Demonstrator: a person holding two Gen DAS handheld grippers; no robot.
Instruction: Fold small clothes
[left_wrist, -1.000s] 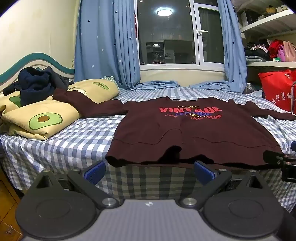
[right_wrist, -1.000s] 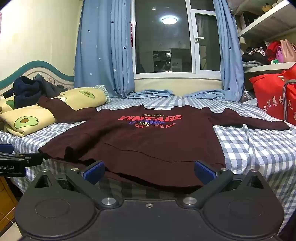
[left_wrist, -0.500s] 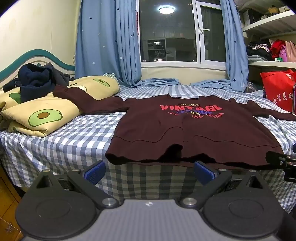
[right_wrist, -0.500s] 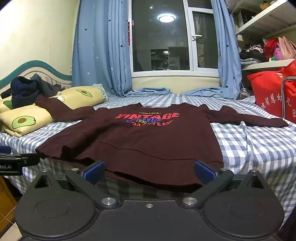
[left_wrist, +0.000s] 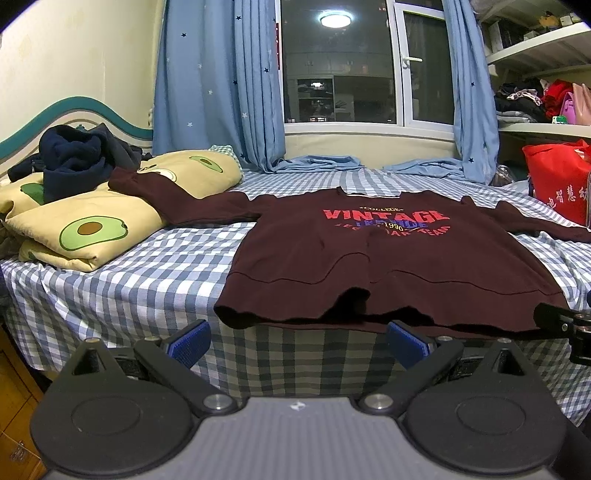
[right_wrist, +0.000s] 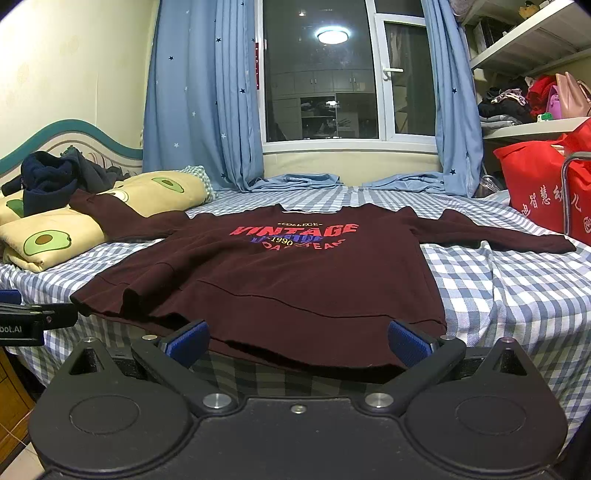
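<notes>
A dark maroon sweatshirt (left_wrist: 388, 258) with red "VINTAGE" print lies flat and face up on the checked bed, sleeves spread, hem at the near edge. It also shows in the right wrist view (right_wrist: 295, 273). Its left sleeve (left_wrist: 159, 188) drapes over the avocado pillow. My left gripper (left_wrist: 295, 338) is open and empty, just in front of the hem's left half. My right gripper (right_wrist: 297, 338) is open and empty, in front of the hem's right half. Each gripper shows at the edge of the other's view.
Avocado-print pillows (left_wrist: 92, 229) with dark blue clothes (left_wrist: 70, 162) on top lie at the left. A red bag (right_wrist: 546, 192) stands at the right. Blue curtains (left_wrist: 218, 85) and a window are behind the checked bed (left_wrist: 129, 280). Shelves with clutter are at the upper right.
Both grippers have drawn slightly closer to the hem and tilted a little; the sweatshirt has not moved and both stay open.
</notes>
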